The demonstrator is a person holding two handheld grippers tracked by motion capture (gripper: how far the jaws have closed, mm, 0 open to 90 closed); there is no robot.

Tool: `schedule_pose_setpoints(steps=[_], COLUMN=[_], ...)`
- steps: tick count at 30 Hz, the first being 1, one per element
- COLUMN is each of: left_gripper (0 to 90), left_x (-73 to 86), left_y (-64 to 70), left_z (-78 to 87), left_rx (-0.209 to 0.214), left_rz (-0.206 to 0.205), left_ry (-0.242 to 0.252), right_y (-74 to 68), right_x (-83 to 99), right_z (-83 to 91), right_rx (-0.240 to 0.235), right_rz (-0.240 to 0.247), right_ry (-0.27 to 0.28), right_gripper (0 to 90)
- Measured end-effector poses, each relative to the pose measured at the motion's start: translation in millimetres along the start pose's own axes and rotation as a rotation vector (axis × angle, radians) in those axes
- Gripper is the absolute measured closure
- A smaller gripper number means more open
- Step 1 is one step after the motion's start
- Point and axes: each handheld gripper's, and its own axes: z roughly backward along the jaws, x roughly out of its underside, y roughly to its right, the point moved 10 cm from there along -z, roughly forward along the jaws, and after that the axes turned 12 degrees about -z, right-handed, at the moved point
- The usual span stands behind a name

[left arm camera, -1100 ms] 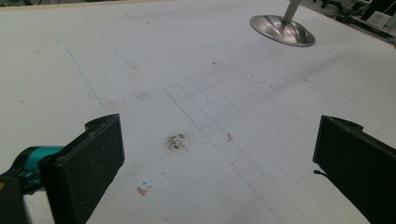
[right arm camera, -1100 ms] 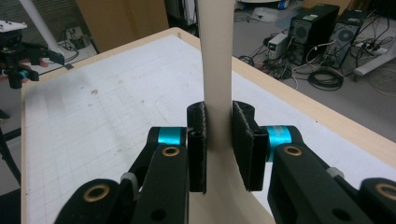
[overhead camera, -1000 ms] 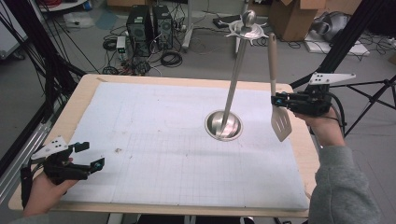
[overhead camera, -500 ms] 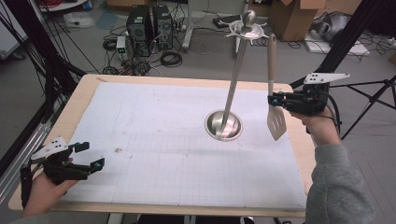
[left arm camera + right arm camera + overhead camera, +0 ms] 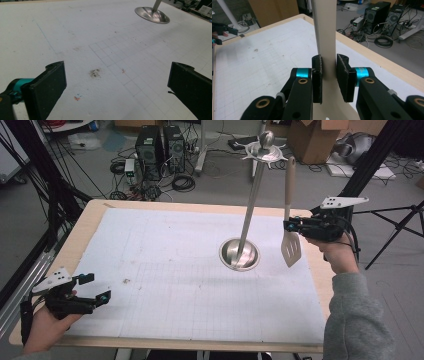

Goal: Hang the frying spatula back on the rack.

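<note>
Steel stand (image 5: 244, 236) — just beside spatula (image 5: 289, 247)

Matt beige plastic spatula (image 5: 290, 249)

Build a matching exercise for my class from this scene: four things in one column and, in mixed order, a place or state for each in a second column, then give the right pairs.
Things
1. spatula
2. utensil stand
3. left gripper
4. right gripper

Places or states
A. open, low over the near left corner of the white mat
B. held upright in the air, blade down
C. shut on a handle, near the right edge of the table
D. standing on the mat, round base down

Pairs: 1-B, 2-D, 3-A, 4-C
</note>
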Motion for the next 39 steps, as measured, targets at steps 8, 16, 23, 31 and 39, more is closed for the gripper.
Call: schedule_pose_setpoints(steps=[8, 16, 23, 31, 39], left_gripper=[2.4, 2.4, 2.4, 2.4, 2.4], left_x=[0.0, 1.5, 1.2, 0.8, 0.0], left_y=[0.2, -0.3, -0.9, 0.1, 1.3], left_z=[2.8, 3.9, 5.0, 3.1, -0.2], left_rx=[-0.004, -0.004, -0.008, -0.006, 0.001], left_rz=[0.002, 0.004, 0.008, 0.004, -0.002], left_ry=[0.005, 0.001, 0.006, 0.003, -0.001], right_y=[2.1, 4.0, 7.3, 8.2, 3.8], right_x=[-1.5, -2.5, -1.8, 4.3, 8.8], right_z=[-5.0, -6.5, -7.6, -3.1, -3.9], right_rx=[0.013, 0.021, 0.045, 0.055, 0.029], right_rz=[0.000, -0.007, -0.006, -0.009, -0.001], right_ry=[0.008, 0.016, 0.017, 0.059, 0.074], right_gripper=[75.0, 74.3, 65.7, 41.9, 21.1])
